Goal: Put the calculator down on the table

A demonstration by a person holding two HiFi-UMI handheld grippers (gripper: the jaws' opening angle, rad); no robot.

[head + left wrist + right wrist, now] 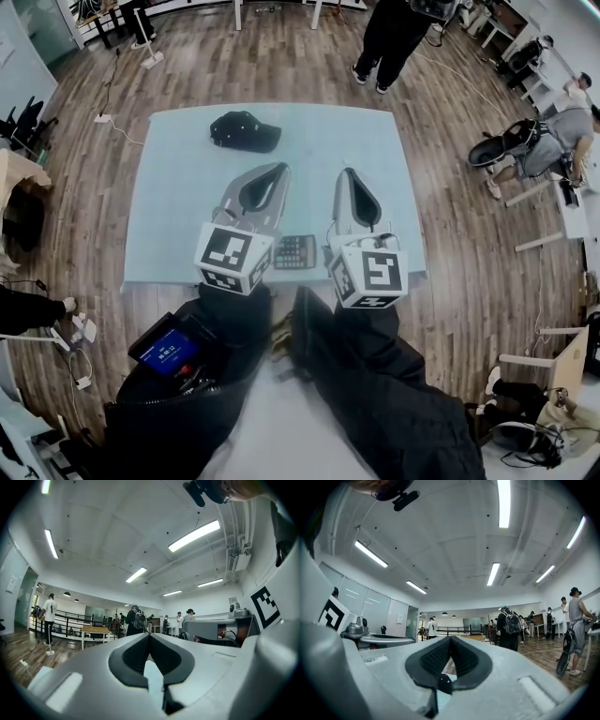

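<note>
Grey calculator [294, 251] lies on the pale blue surface [178, 197] near its front edge, between the claws; left claw [278, 170] and right claw [348, 172] reach forward level, both pinched together, empty.

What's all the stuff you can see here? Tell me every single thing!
table: one, pale blue, on the wooden floor
cap: one, black, far side of the table
calculator: one, dark grey, on the table near its front edge, between the grippers
screen device: one, lit blue, lower left by the person's leg
standing person: one, black trousers, beyond the table
left hand-held gripper: one, grey with a marker cube, above the table, shut, empty
right hand-held gripper: one, the same, shut, empty
legs: two, black trousers, bottom of the head view
</note>
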